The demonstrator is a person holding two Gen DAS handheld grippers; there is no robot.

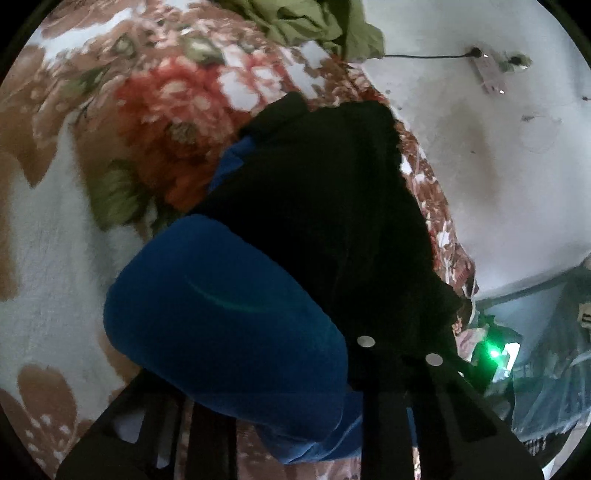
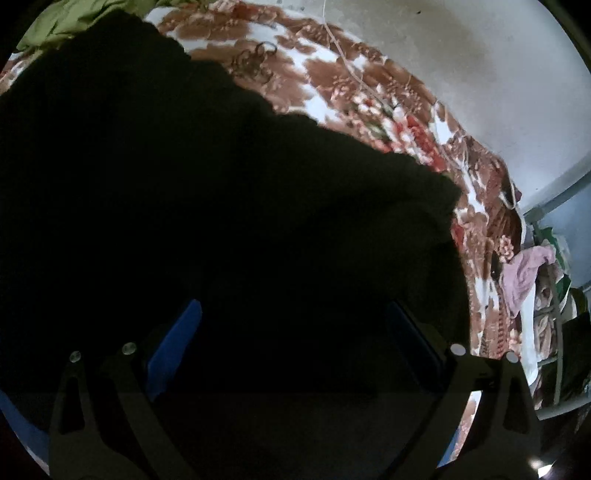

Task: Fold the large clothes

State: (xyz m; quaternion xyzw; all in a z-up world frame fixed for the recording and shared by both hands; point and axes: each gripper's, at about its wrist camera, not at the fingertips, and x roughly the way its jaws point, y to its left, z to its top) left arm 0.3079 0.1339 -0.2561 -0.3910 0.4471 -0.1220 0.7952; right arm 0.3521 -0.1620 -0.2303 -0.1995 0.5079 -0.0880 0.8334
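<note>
While the left hand-held gripper (image 1: 332, 369) looks clamped on the near edge of the black garment (image 1: 325, 206), that cloth runs away from it up the floral bed cover (image 1: 155, 96), long axis pointing towards the green garment (image 1: 314, 22); the right hand-held gripper (image 2: 291, 332) stands apart, jaws wide over the same black cloth, unclosed; no readable writing or brand shows

The large black-and-blue cloth garment (image 1: 325, 221) looks matt, its black part soaking up light and its blue panel smooth with a faint sheen. Under it the floral brown, red and white blanket (image 1: 74, 221) is plush and fuzzy, while the crumpled olive-green cloth (image 1: 317, 26) looks thin and creased. The pale plastered wall (image 1: 498, 166) is matt, stained and rough.
</note>
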